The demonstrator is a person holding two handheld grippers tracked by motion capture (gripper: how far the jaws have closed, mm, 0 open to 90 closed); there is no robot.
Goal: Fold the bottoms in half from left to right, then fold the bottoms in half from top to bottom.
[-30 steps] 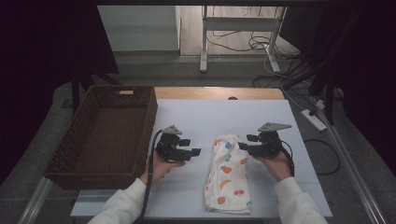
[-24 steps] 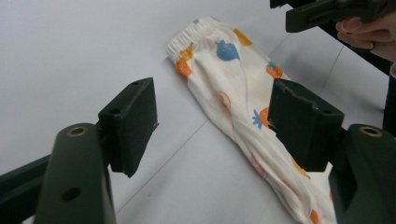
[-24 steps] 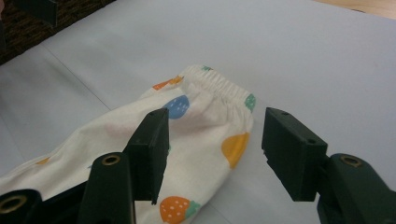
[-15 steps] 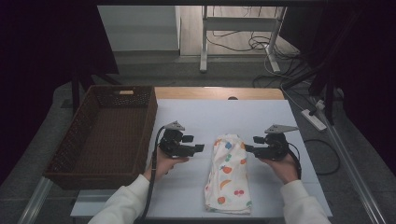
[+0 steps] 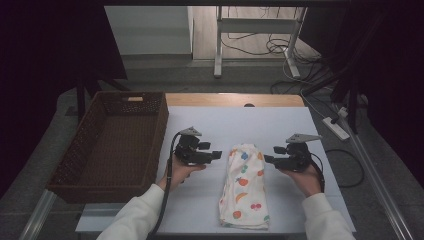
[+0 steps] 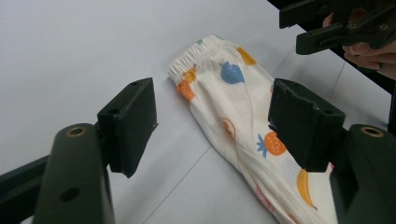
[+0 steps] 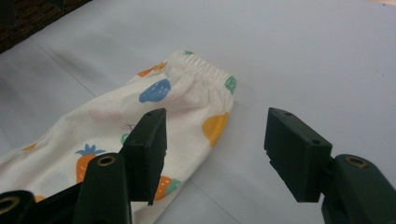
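Trousers (image 5: 244, 188), fruit-printed, lay folded lengthwise on the white table (image 5: 215, 125), elastic waistband away from you and the wicker basket (image 5: 113, 141) well to their left. Left gripper (image 5: 216, 155) and right gripper (image 5: 269, 159) flanked that waistband end, one on each side, both with jaws parted and nothing between the pads. To do this step well, you needed to bring each gripper down onto its own waistband corner, pinch every layer of cloth together, and close both evenly so the fold held.
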